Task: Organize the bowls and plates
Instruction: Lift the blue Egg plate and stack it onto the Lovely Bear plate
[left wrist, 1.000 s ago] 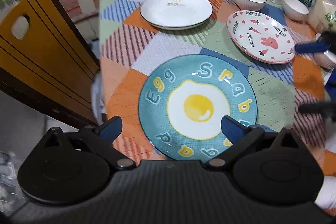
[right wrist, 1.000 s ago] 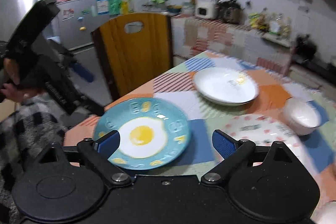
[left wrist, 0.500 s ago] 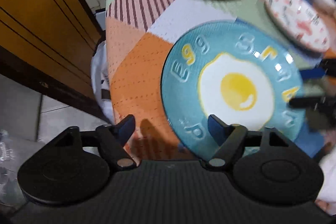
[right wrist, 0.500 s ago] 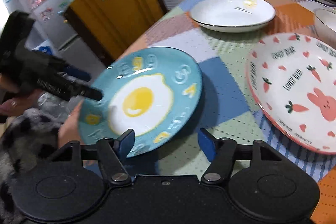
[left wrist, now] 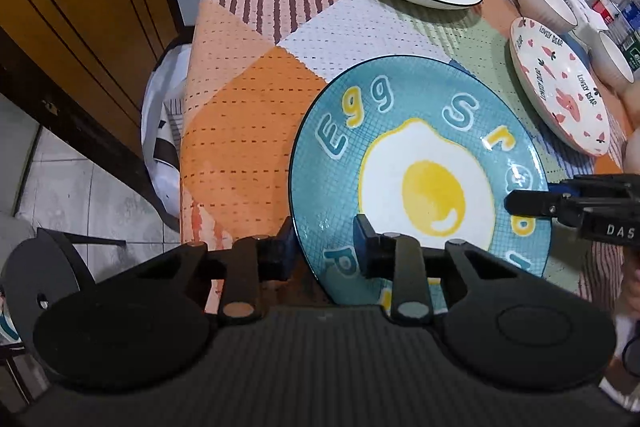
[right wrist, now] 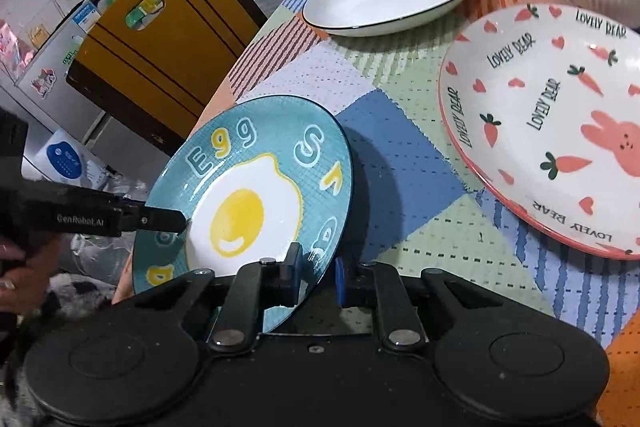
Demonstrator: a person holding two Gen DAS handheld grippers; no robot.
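My left tongs [left wrist: 324, 253] and right tongs [right wrist: 316, 277] each clamp opposite rims of the blue egg plate [left wrist: 420, 187], tilted above the table [left wrist: 248, 99].

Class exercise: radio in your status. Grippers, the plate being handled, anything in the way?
Left gripper and right gripper both shut on blue egg plate, tilted off the table. Bunny plate close on the right.
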